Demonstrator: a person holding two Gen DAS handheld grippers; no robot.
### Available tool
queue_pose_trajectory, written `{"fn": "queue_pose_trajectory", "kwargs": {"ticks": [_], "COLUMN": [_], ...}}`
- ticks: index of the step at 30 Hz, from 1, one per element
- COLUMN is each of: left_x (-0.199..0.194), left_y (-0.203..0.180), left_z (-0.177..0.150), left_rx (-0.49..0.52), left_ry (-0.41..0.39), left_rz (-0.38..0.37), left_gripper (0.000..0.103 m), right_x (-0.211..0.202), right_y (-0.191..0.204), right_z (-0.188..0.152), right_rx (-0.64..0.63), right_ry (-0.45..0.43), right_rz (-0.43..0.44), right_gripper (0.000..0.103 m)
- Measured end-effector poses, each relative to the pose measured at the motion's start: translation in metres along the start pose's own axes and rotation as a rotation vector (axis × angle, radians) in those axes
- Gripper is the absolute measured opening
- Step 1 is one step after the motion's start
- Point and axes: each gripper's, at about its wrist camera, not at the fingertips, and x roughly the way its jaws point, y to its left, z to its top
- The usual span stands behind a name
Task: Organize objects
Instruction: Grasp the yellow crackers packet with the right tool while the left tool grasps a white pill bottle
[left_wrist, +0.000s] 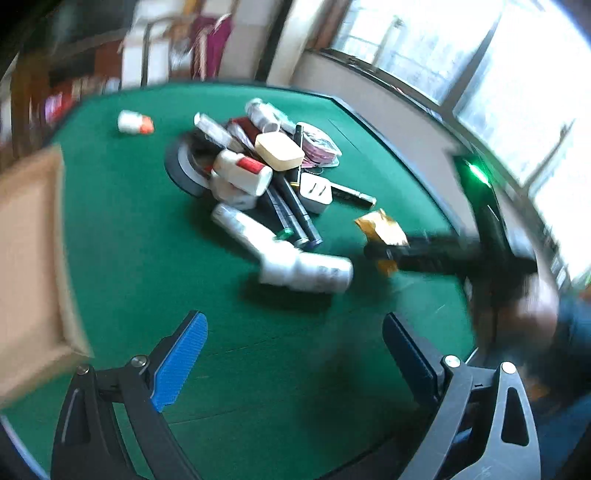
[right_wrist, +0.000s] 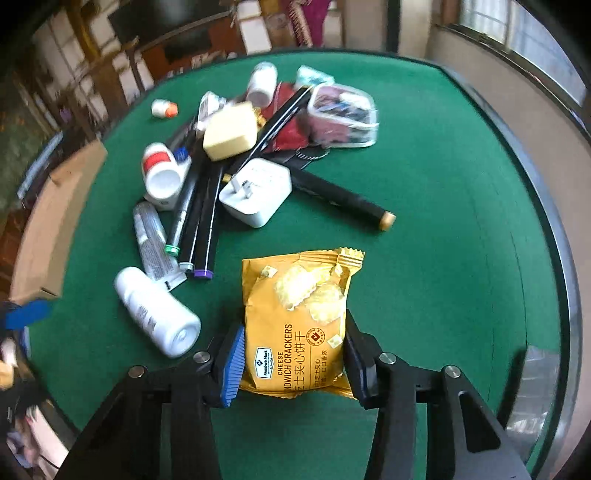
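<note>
One cracker packet (right_wrist: 295, 325), long axis toward twelve o'clock, pinched by the right gripper (right_wrist: 293, 354); left gripper (left_wrist: 295, 354) spread, empty.

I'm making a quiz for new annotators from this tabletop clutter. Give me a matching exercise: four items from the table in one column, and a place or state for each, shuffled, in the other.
Things:
1. yellow cracker packet
2. white charger plug
3. small orange-capped bottle
4. cardboard box

Places or states:
A. alone on the felt, apart from the pile
B. at the table's left edge
C. between the pads of the right hand-held gripper
D. at the pile's near edge, prongs up

Pairs: 1-C, 2-D, 3-A, 4-B
</note>
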Motion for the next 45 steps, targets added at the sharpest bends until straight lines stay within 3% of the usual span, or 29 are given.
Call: {"fn": "queue_pose_trajectory", "kwargs": {"ticks": [4, 6, 7, 12, 14, 15, 17, 20, 25, 28, 30, 31, 34, 36, 37, 38, 40, 45], "left_x": [0.035, 0.049, 0.053, 0.081, 0.093, 0.098, 0.096, 0.087, 0.069, 0.062, 0.065, 0.067, 0.064, 0.063, 0.059, 0.059, 0.048, 0.050], "left_y": [0.007, 0.002, -0.001, -0.020, -0.023, -0.023, -0.027, -0.025, -0.033, -0.048, -0.064, -0.071, -0.072, -0.069, -0.063, -0.061, -0.051, -0.050], "left_z": [0.018, 0.026, 0.029, 0.042, 0.042, 0.041, 0.040, 0.032, 0.006, -0.014, -0.025, -0.028, -0.031, -0.032, -0.031, -0.029, -0.032, -0.028], "left_rx": [-0.239, -0.309, -0.322, -0.372, -0.384, -0.384, -0.341, -0.327, -0.208, -0.059, 0.049, 0.084, 0.095, 0.087, 0.074, 0.057, 0.015, -0.010], "left_ry": [0.111, 0.150, 0.153, 0.177, 0.223, 0.238, 0.220, 0.240, 0.249, 0.200, 0.201, 0.210, 0.202, 0.189, 0.183, 0.184, 0.177, 0.171], "left_rz": [-0.056, -0.007, 0.005, 0.112, 0.158, 0.177, 0.226, 0.223, 0.236, 0.301, 0.365, 0.383, 0.370, 0.372, 0.379, 0.368, 0.319, 0.290], "left_gripper": [0.094, 0.092, 0.088, 0.087, 0.078, 0.072, 0.049, 0.041, 0.040, 0.040, 0.047, 0.059, 0.059, 0.049, 0.036, 0.033, 0.033, 0.033], "right_x": [-0.018, -0.025, -0.028, -0.041, -0.046, -0.047, -0.051, -0.054, -0.049, -0.042, -0.037, -0.036, -0.032, -0.030, -0.028, -0.026, -0.024, -0.022], "right_y": [-0.011, -0.015, -0.015, -0.028, -0.032, -0.034, -0.037, -0.041, -0.031, -0.019, -0.009, -0.005, 0.005, 0.009, 0.010, 0.011, 0.014, 0.024], "right_z": [-0.010, -0.012, -0.014, -0.019, -0.024, -0.026, -0.028, -0.030, -0.030, -0.031, -0.030, -0.030, -0.027, -0.027, -0.028, -0.028, -0.029, -0.031], "right_rx": [0.027, 0.025, 0.026, 0.016, 0.011, 0.008, 0.004, 0.004, -0.023, -0.060, -0.073, -0.078, -0.088, -0.087, -0.084, -0.082, -0.080, -0.095], "right_ry": [-0.044, -0.054, -0.064, -0.076, -0.077, -0.077, -0.084, -0.089, -0.077, -0.064, -0.057, -0.057, -0.058, -0.059, -0.051, -0.044, -0.038, -0.035], "right_rz": [0.005, 0.004, 0.010, 0.023, 0.035, 0.041, 0.055, 0.079, 0.114, 0.118, 0.131, 0.127, 0.138, 0.138, 0.145, 0.151, 0.157, 0.173], "right_gripper": [0.050, 0.050, 0.050, 0.051, 0.051, 0.052, 0.052, 0.052, 0.052, 0.051, 0.051, 0.051, 0.051, 0.051, 0.051, 0.051, 0.051, 0.051]}}
